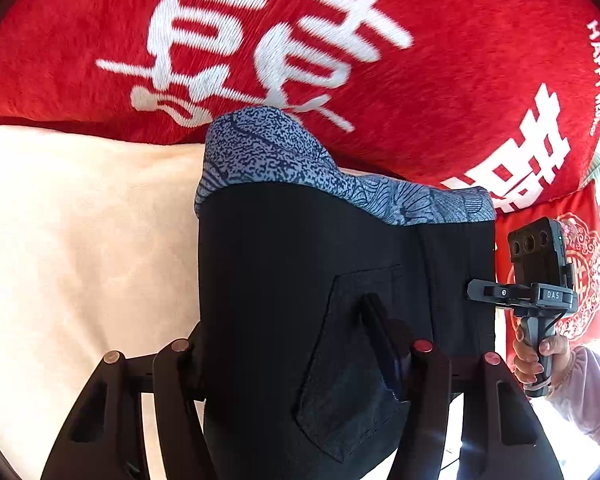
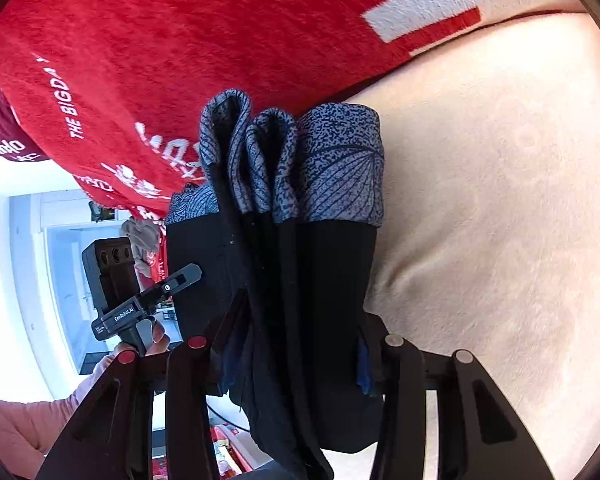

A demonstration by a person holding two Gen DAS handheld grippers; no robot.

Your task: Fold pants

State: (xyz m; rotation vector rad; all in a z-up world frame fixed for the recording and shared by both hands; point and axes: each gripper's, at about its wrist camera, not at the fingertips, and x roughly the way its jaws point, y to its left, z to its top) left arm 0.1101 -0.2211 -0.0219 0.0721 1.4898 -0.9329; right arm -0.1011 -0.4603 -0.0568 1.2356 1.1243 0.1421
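Observation:
The black pants (image 1: 300, 264) with a blue patterned waistband (image 1: 260, 152) are folded into a bundle and held up above the cream bed. My left gripper (image 1: 296, 344) is shut on the pants near the back pocket (image 1: 352, 360). My right gripper (image 2: 296, 348) is shut on the bundle's other side, where several folded layers (image 2: 284, 280) and waistband folds (image 2: 292, 160) show. The right gripper also shows in the left wrist view (image 1: 536, 272), at the pants' right edge. The left gripper shows in the right wrist view (image 2: 140, 292), at the pants' left edge.
A cream blanket (image 1: 80, 240) covers the bed below. A red blanket with white characters (image 1: 340, 40) lies behind the pants. A red cushion (image 1: 580, 272) is at the far right. A bright room opening (image 2: 40, 260) shows left in the right wrist view.

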